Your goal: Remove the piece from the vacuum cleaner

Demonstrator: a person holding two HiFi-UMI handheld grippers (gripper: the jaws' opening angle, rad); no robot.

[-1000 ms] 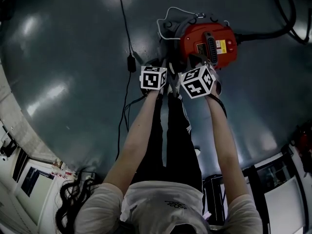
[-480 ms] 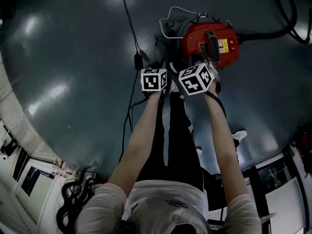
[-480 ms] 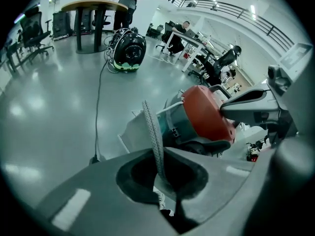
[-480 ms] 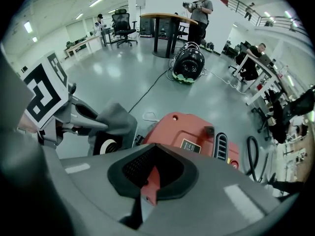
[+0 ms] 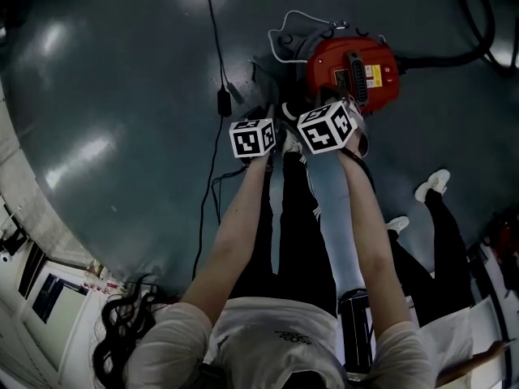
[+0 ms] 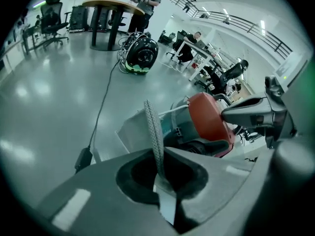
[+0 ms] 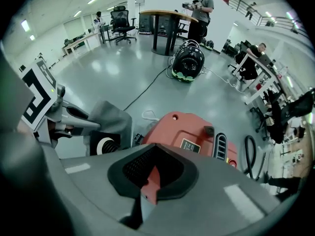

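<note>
Grey floor (image 5: 122, 71), glossy, with patches of lamp glare. Red vacuum (image 5: 353, 70) sits on it ahead of me, and a black hose (image 5: 454, 53) runs off its right side. The piece (image 7: 106, 124) is a grey bag with a black square collar and a round hole. It is held just left of the vacuum, outside the red shell; whether it touches the shell, I cannot tell. My left tool (image 6: 158, 167): jaws closed on a thin mesh-edged strip of the piece, which stands upright between the pads. My right tool (image 7: 150, 175): jaws closed as well, with a red edge of the vacuum pinched between them on the shell's near side. The two tools sit side by side, close together. A black cable (image 5: 212, 47) with an inline block (image 5: 223, 101) lies on the floor left of the vacuum.
</note>
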